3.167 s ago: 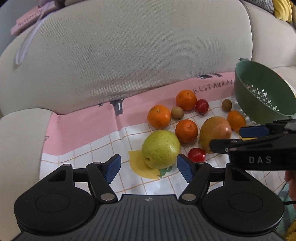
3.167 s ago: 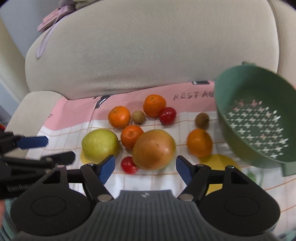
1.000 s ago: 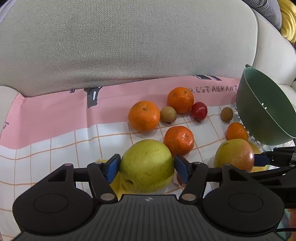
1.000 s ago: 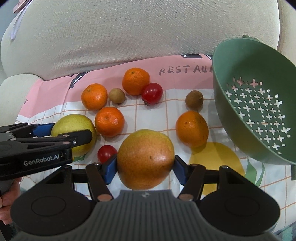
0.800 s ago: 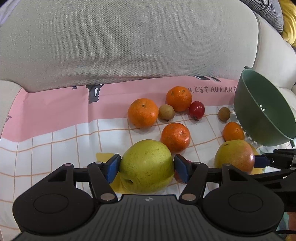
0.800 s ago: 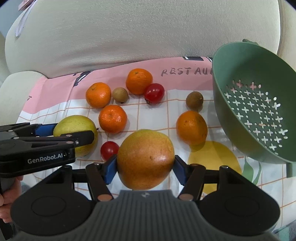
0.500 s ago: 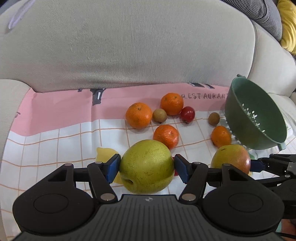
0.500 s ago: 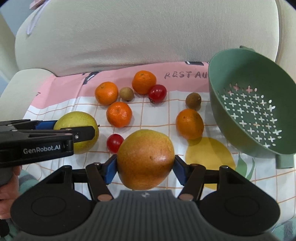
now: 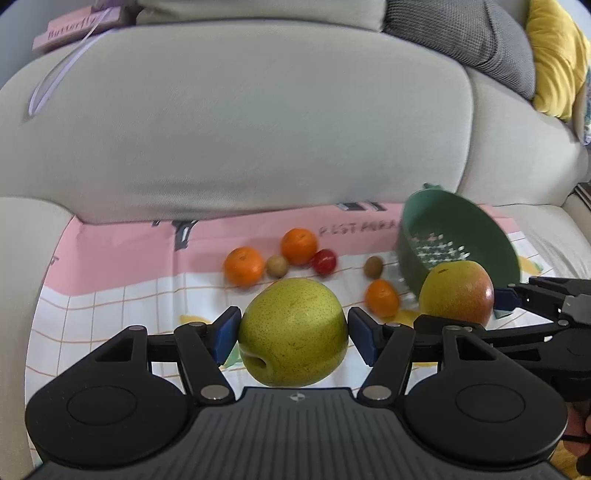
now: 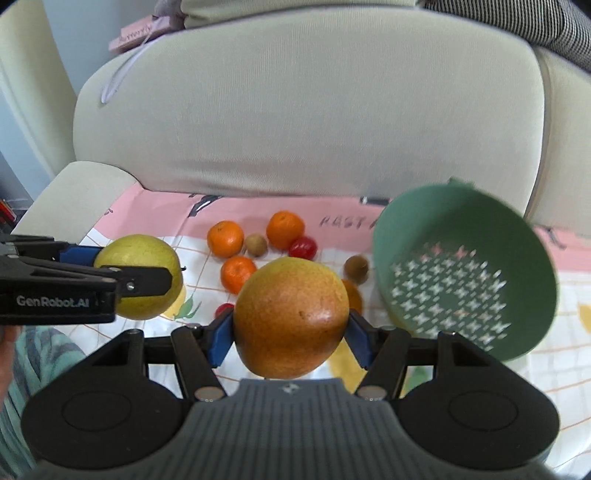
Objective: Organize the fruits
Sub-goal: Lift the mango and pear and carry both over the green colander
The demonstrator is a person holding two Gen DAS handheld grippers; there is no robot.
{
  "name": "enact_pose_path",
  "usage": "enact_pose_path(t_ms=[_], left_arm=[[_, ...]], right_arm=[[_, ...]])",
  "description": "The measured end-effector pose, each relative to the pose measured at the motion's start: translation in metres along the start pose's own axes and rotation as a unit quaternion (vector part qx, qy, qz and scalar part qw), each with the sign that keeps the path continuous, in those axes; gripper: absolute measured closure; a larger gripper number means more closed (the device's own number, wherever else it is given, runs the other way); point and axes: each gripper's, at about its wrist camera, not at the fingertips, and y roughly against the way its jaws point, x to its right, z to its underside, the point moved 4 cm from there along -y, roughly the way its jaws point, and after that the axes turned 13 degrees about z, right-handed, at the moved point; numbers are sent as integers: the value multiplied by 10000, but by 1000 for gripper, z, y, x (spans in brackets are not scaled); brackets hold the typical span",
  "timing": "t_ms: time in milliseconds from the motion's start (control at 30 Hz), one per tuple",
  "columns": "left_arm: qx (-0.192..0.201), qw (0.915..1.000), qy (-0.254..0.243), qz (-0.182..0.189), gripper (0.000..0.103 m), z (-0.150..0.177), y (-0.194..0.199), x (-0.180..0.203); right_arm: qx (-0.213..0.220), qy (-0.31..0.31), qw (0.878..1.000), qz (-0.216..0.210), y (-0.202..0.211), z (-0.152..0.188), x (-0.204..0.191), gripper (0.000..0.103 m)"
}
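My left gripper [image 9: 293, 332] is shut on a big yellow-green pear [image 9: 293, 334], held in the air above the cloth. My right gripper [image 10: 290, 334] is shut on a large orange-red fruit [image 10: 291, 317], also lifted. Each held fruit shows in the other view too: the orange-red fruit [image 9: 458, 293] at the right, the pear [image 10: 140, 275] at the left. On the cloth below lie several small oranges [image 9: 243, 266], two small brown fruits [image 9: 277, 266] and red tomatoes [image 9: 325, 261]. A green colander [image 10: 465, 273] sits tilted at the right.
The checked and pink cloth [image 9: 122, 266] covers a beige sofa seat, with the sofa's back cushion [image 9: 240, 122] rising just behind the fruit. A grey cushion [image 9: 461, 33] and a yellow one [image 9: 557, 55] lie at the top right. A sleeve [image 10: 33, 354] shows at the lower left.
Both grippers have risen off the cloth with their fruits still clamped. The loose fruit and the colander now look smaller and farther below.
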Motion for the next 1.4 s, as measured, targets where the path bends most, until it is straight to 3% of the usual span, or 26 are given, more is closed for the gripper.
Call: enact_pose_path(t_ms=[333,567,933,1400], left_arm=[[72,9992,-220,313,30,-27,-9,56],[7,9971,-469,599,30,-48,-32,92],[-348,9903,-881,1013,30,-76,-83,136],[-948,9823,-1206,1071,30,-73,-134,153]], right_arm=[[283,216,9990,278,17,-16,60,42],[235,462,9970,572,9,-25,99,42],[-216,765,9946,668,-27,-35,150,42],[-926,1360,9854,431,-81,-30,168,42]])
